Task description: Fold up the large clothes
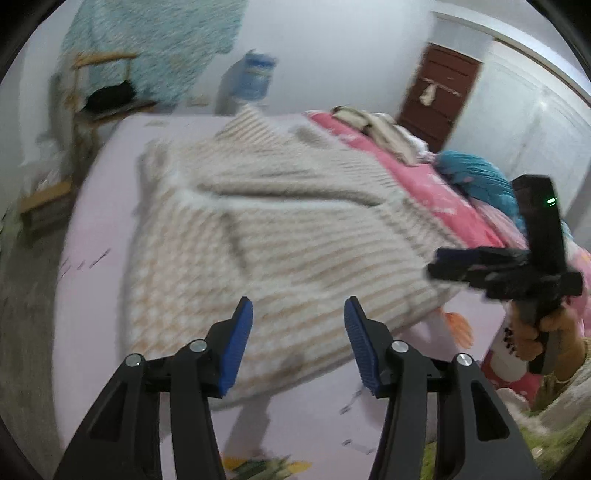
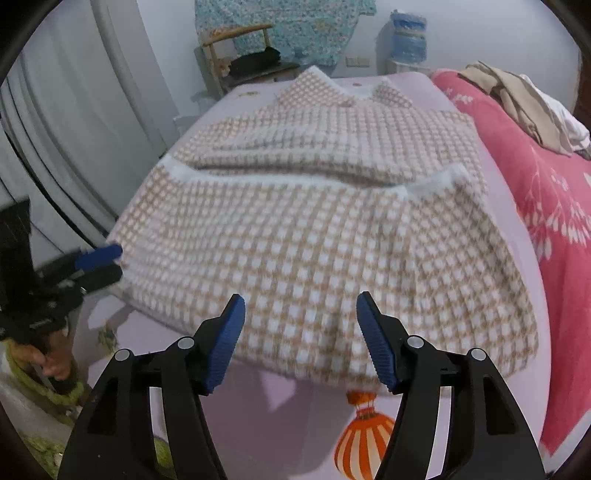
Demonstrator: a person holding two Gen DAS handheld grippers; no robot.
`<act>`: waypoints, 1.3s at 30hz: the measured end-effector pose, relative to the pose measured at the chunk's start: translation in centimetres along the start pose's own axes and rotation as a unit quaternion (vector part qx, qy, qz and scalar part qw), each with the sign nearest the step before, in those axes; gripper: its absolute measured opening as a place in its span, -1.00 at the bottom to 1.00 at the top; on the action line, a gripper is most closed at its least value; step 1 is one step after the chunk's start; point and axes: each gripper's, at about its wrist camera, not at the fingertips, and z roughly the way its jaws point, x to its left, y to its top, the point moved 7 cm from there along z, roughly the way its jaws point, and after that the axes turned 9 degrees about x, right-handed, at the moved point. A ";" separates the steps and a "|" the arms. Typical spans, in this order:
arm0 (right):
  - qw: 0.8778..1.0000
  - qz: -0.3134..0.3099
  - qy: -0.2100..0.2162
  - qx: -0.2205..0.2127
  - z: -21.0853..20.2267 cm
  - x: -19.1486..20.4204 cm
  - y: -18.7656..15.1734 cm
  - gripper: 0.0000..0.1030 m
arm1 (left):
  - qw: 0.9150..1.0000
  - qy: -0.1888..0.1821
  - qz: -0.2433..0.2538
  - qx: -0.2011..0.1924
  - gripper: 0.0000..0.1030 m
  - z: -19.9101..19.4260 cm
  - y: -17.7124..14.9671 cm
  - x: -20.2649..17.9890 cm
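Lilac sheeting (image 2: pixel 280 402), smooth and printed with an orange-and-white striped lantern (image 2: pixel 364 434), covers the bed under both tools. Seen from its own camera, the right gripper (image 2: pixel 301 341) hangs with its ribbed blue pads (image 2: pixel 225 343) spread apart and nothing between them, poised over the near hem of the checked garment (image 2: pixel 306 221). Likewise the left gripper (image 1: pixel 298 345) stands parted and empty above the hem's other end; in the right view its blue tip sits just beside the garment's left edge, though contact cannot be told.

That garment is a thick, fuzzy knit in beige and white checks with plush white trim, lying spread flat on the sheet, sleeves folded across the body and collar pointing away. Along its far side runs a pink blanket (image 2: pixel 554 206) with white branch motifs, bearing a heap of beige and white clothes (image 2: pixel 524 103). Beyond the bed stand a wooden chair (image 2: pixel 236 48) and a blue water bottle (image 2: pixel 408 35). No writing is legible.
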 end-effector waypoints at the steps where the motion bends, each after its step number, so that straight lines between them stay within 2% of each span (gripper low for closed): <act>1: 1.000 0.001 -0.003 0.002 0.1 0.0 -0.2 0.17 | 1.000 -0.007 0.008 0.000 0.02 0.3 0.3 -0.8; 4: 1.000 0.006 -0.014 -0.002 -0.2 -0.3 -0.5 0.17 | 0.999 -0.011 0.035 0.019 0.03 2.2 0.5 -3.1; 7: 1.000 0.008 -0.029 -0.006 -0.4 -0.7 -0.7 0.17 | 0.996 0.012 0.070 0.056 0.03 4.8 -0.2 -4.4; 9: 0.999 0.011 -0.033 -0.003 -0.3 -1.1 -0.8 0.17 | 0.992 0.043 0.086 0.078 0.04 6.3 -1.1 -4.6; 11: 0.999 0.013 -0.037 0.000 -0.1 -1.5 -1.0 0.17 | 0.991 0.058 0.097 0.073 0.05 6.4 -1.4 -4.8; 18: 0.999 0.006 -0.047 -0.009 -0.4 -1.6 -1.1 0.17 | 0.991 0.059 0.092 0.076 0.06 6.6 -1.4 -4.8; 21: 0.999 0.002 -0.054 0.001 0.3 -1.7 -1.5 0.22 | 0.991 0.058 0.090 0.077 0.06 6.6 -1.4 -4.8; 25: 0.998 0.004 -0.063 0.028 2.2 -2.3 -2.6 0.43 | 0.991 0.059 0.090 0.077 0.07 6.7 -1.4 -4.8; 33: 0.998 0.020 -0.048 0.032 2.3 -2.8 -2.6 0.48 | 0.991 0.058 0.087 0.079 0.07 6.8 -1.4 -4.7; 39: 1.000 0.013 -0.020 0.013 0.8 -1.8 -2.4 0.48 | 0.992 0.055 0.083 0.079 0.07 6.9 -1.3 -4.5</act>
